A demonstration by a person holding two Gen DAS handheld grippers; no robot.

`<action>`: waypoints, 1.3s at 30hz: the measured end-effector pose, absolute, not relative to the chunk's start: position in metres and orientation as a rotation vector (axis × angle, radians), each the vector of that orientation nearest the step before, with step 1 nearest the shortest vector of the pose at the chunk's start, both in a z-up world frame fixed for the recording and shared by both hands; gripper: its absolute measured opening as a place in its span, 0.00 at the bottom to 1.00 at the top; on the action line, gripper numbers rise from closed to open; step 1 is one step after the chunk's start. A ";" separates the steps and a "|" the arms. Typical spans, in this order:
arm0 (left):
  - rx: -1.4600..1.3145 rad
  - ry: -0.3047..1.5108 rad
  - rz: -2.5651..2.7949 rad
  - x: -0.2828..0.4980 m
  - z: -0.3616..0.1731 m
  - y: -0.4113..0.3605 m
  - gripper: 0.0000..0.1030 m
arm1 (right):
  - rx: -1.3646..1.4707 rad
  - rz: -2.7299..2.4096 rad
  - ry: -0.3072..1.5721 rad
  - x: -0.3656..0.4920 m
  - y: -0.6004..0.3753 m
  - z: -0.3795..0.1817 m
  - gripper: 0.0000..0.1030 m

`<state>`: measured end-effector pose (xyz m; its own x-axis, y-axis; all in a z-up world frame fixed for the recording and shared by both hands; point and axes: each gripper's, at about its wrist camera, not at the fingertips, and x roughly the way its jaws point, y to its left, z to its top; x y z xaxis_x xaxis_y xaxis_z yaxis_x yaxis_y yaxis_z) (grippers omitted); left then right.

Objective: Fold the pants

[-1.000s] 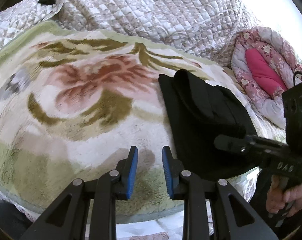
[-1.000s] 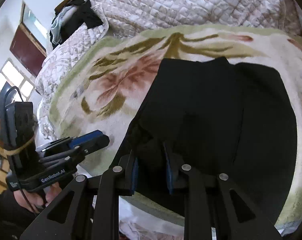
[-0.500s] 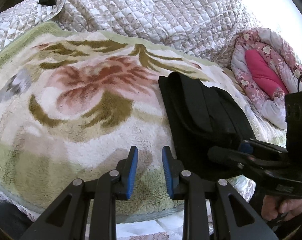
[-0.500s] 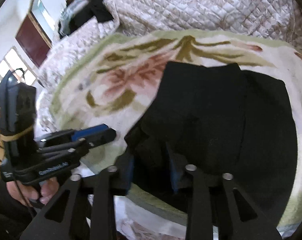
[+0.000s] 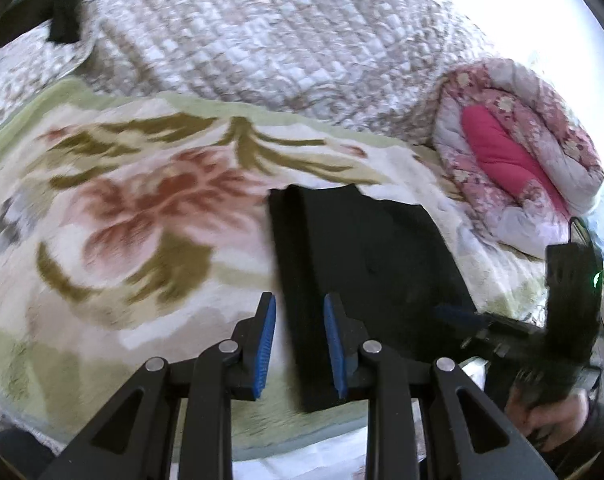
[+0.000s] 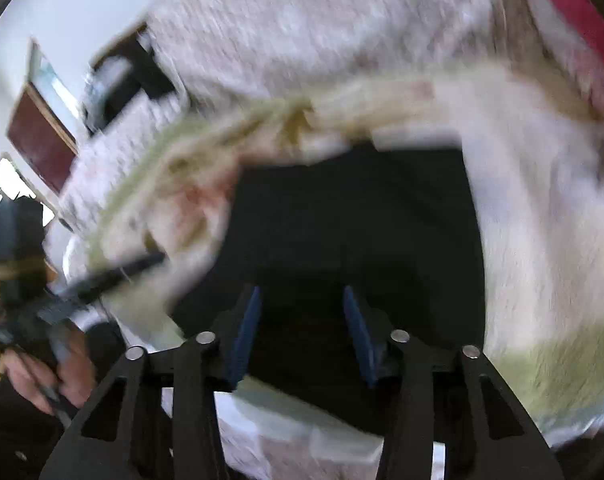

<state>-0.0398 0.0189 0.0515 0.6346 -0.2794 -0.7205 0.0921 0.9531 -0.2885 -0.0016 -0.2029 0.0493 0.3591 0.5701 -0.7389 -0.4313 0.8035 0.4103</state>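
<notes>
In the left wrist view, the floral blanket [image 5: 133,216], cream with pink blossoms and olive leaves, covers the left and centre of the bed, and a quilted grey-white cover [image 5: 261,36] lies bunched behind it. The left gripper [image 5: 299,340] reaches in from the bottom edge with its blue-padded fingers [image 5: 265,340] spread apart and holding nothing; the left edge of the pants shows through the gap between them, though whether the fingers touch the cloth cannot be told. The black pants [image 5: 366,264] lie folded into a compact dark rectangle on the blanket, right of centre, with a raised fold running along their left side. Further right, a rolled pink flowered quilt [image 5: 514,160] sits at the far right of the bed, well apart from the pants. Below it the right gripper [image 5: 462,316] comes in from the right, its fingertips at the near right corner of the pants, gripped by the person's hand [image 5: 550,420]. The right wrist view is heavily blurred: the right gripper [image 6: 302,328] has its blue fingers [image 6: 245,332] parted and empty over the near part of the pants [image 6: 354,220], which fill the middle of that view, and the left gripper [image 6: 117,272] appears as a dark streak at the left.
</notes>
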 end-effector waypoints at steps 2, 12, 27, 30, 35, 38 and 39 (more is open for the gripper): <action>-0.220 0.860 -0.235 -0.035 0.054 0.010 0.26 | 0.170 0.719 1.012 -0.001 -0.201 0.058 0.41; -0.138 0.837 -0.284 0.020 0.061 -0.029 0.26 | 0.172 0.572 0.939 0.062 -0.231 0.069 0.32; -0.070 0.814 -0.262 0.059 0.014 -0.035 0.25 | 0.125 0.496 0.966 0.122 -0.244 0.019 0.00; -0.058 0.818 -0.259 0.059 0.016 -0.036 0.25 | 0.124 0.485 0.985 0.121 -0.243 0.027 0.00; -0.070 0.828 -0.244 0.044 0.038 -0.032 0.25 | 0.073 0.494 0.951 0.085 -0.244 0.055 0.03; -0.061 0.833 -0.235 0.026 0.046 -0.033 0.25 | 0.051 0.513 0.937 0.051 -0.244 0.064 0.07; -0.062 0.837 -0.237 0.020 0.048 -0.034 0.25 | 0.043 0.518 0.938 0.042 -0.243 0.066 0.08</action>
